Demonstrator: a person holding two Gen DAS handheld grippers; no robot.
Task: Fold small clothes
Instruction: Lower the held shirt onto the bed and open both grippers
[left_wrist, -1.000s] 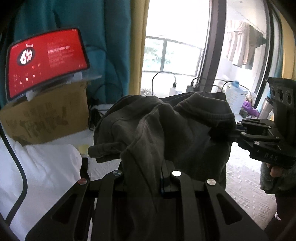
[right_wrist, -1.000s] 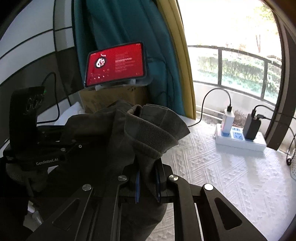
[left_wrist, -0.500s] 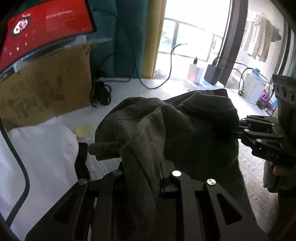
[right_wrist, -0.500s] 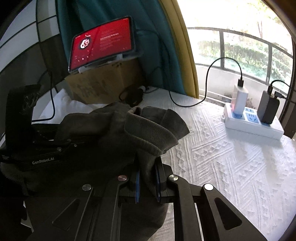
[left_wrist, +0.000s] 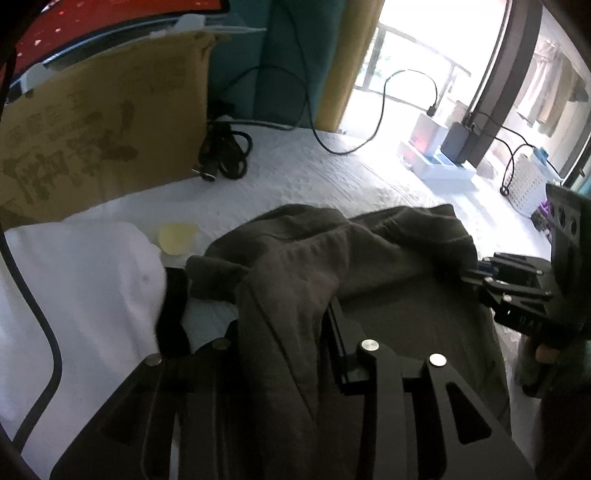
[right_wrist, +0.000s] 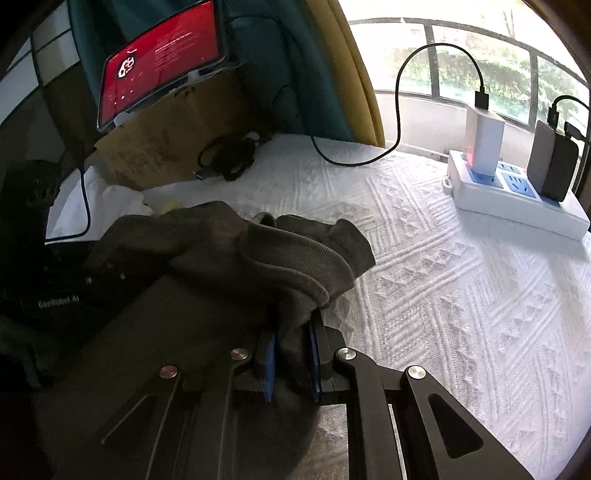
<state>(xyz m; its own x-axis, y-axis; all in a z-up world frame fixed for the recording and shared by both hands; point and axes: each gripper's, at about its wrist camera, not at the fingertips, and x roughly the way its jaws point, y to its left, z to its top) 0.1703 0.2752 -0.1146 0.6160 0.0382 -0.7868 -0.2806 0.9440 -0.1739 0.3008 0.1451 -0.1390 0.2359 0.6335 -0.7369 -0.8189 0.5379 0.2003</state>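
Dark olive knit, a small garment (right_wrist: 229, 266), bunched between both tongs. Right tongs (right_wrist: 290, 363): blue pads close on a ribbed hem fold, cloth pinched between them, jaws easing apart slightly. Left tongs (left_wrist: 291, 339): fabric draped over and between the fingers, jaws opening; whether the pads still press on the cloth cannot be told. The garment lies slack across the near part of a white textured bedspread (right_wrist: 461, 295), its far edge humped up, its near part spread flat under the two tools. In the left wrist view the right tongs show at the garment's right edge, with a fingertip of the person's hand (left_wrist: 546, 354) below the tool. Left of the garment, a white cloth (left_wrist: 85, 288) and a small pale yellow disc (left_wrist: 177, 236). Farther off, a cardboard box (left_wrist: 103, 140) with a red-screened tablet (right_wrist: 162, 62) on top and a coiled black cable (right_wrist: 229, 155). Far right, a white power strip (right_wrist: 517, 203) with chargers plugged in.
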